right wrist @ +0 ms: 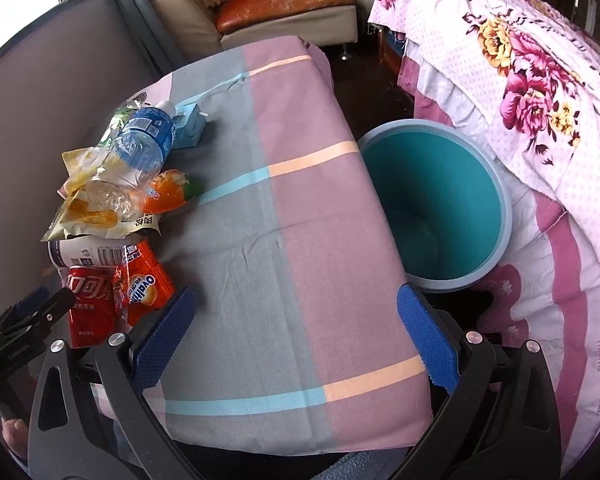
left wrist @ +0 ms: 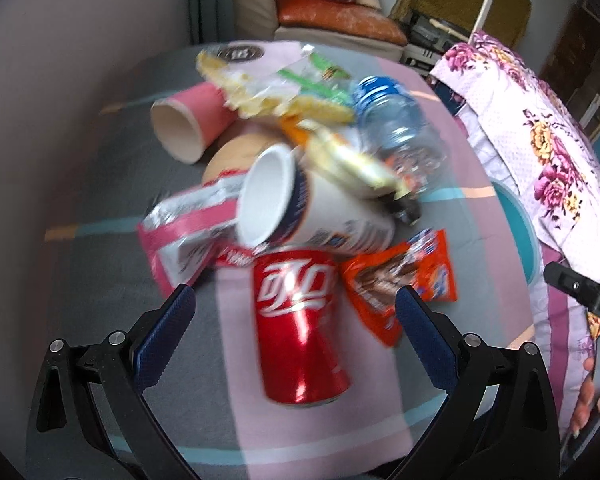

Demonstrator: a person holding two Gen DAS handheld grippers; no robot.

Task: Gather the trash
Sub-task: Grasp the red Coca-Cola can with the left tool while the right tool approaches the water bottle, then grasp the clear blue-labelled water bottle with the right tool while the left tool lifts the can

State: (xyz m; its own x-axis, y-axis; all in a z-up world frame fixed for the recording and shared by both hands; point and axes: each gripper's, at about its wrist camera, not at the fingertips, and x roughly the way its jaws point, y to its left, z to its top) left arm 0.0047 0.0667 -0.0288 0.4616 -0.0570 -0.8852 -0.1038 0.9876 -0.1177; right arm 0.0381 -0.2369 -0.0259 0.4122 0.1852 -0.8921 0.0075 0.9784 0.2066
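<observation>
My left gripper (left wrist: 296,316) has its jaws spread wide with nothing held, and the red can (left wrist: 300,328) lies on its side between the two blue pads without touching either. Just past the can rests a white paper cup (left wrist: 300,208) tipped on its side, with an orange wrapper (left wrist: 400,280) to its right, a pink cup (left wrist: 188,120) and a clear bottle (left wrist: 400,128) farther back, all heaped on the checked cloth (left wrist: 112,260).

My right gripper (right wrist: 296,332) is also wide open and empty, poised over bare cloth near the table's right edge. The teal bin (right wrist: 440,200) stands on the floor just beside that edge; I can make out nothing inside it.
</observation>
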